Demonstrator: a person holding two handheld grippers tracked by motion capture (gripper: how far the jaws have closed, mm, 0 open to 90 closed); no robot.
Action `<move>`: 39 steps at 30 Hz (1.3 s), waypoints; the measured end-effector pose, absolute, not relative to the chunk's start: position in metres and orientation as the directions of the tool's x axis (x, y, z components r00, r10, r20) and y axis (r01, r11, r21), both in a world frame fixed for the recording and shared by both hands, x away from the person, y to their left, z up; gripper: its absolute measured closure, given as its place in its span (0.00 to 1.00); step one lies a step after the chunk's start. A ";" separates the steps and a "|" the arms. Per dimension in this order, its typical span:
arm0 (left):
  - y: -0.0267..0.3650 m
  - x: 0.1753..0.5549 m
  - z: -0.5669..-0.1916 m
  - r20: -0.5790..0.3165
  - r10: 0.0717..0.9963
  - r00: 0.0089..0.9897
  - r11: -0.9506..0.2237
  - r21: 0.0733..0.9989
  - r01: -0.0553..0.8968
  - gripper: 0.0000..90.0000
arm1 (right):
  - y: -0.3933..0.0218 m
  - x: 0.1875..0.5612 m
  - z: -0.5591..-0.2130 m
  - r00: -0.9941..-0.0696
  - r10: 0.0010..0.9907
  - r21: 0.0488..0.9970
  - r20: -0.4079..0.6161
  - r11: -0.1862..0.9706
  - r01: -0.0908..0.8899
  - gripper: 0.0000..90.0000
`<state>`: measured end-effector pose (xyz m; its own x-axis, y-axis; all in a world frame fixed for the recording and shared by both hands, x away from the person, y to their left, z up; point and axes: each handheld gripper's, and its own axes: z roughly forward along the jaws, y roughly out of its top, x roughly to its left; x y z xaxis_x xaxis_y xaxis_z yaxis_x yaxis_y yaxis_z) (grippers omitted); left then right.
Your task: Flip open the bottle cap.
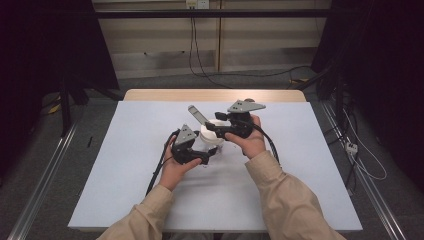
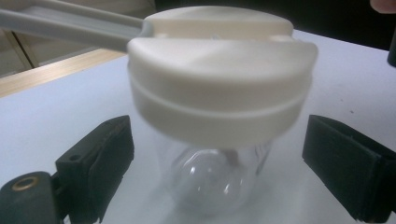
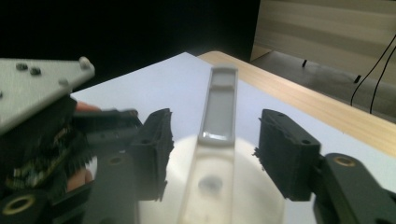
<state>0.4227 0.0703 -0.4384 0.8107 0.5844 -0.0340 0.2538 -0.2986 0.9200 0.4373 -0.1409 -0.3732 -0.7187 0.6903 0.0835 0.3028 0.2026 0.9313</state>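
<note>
Both forearms reach up from six o'clock and meet at the middle of the white table [image 1: 125,190]. The left gripper [image 1: 206,156] lies low at seven o'clock of the one clear jar [image 2: 212,177], its jaws spread either side of the glass, not touching. The right gripper [image 1: 214,126] hovers at three o'clock above the one cream lid [image 2: 219,79], jaws apart flanking the single grey handle [image 3: 219,105].

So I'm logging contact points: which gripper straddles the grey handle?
The right gripper: its jaws flank the grey handle, untouched. The left gripper flanks the clear jar.
</note>
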 end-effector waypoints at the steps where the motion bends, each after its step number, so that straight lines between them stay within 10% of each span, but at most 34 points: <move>1: 0.075 0.421 -0.438 -0.038 0.583 0.812 -0.300 0.918 0.258 0.10 | -0.144 0.434 -0.374 -0.718 0.691 0.932 0.086 0.198 0.302 0.46; 13: 0.129 0.397 -0.439 -0.064 0.577 0.815 -0.309 0.906 0.290 0.09 | -0.179 0.397 -0.395 -0.683 0.724 0.930 0.095 0.180 0.321 0.20; 39: 0.193 0.379 -0.441 -0.057 0.634 0.771 -0.315 0.892 0.325 0.10 | -0.234 0.340 -0.432 -0.615 0.785 0.925 0.074 0.177 0.336 0.12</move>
<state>0.3795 0.1932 -0.4413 0.7713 0.6339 -0.0572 0.3248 -0.3146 0.8919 0.3398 -0.2343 -0.4318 -0.6154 0.7847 0.0738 0.3360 0.1765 0.9252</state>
